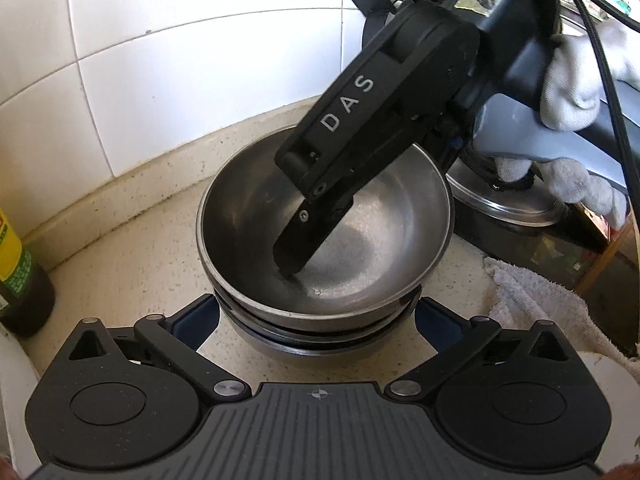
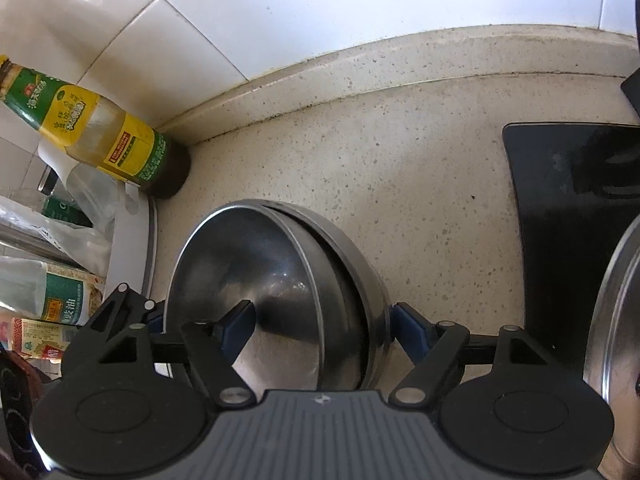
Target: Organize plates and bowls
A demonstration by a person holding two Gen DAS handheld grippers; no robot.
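Observation:
A stack of steel bowls point(image 1: 360, 240) stands on the speckled counter point(image 1: 140, 272) near the tiled wall. My left gripper point(image 1: 318, 314) is open wide, and its blue pads point(image 1: 202, 314) flank the lower bowls at the near side. In the right wrist view the same stack of bowls point(image 2: 288, 276) sits between the jaws of my right gripper point(image 2: 324, 324), which is open. Its left finger point(image 2: 236, 328) reaches inside the top bowl and the right finger point(image 2: 412, 328) stands outside the stack. From the left wrist view that inner finger point(image 1: 298, 236) touches down near the bowl's floor. A gloved hand point(image 1: 572, 80) holds the right gripper.
A yellow-labelled oil bottle point(image 2: 116, 132) stands in the corner at the left, with bottles and plastic bags point(image 2: 52, 280) beside it. A black stove top point(image 2: 568, 208) and a steel lid point(image 1: 508, 204) lie to the right. A white cloth point(image 1: 532, 296) rests near the stove.

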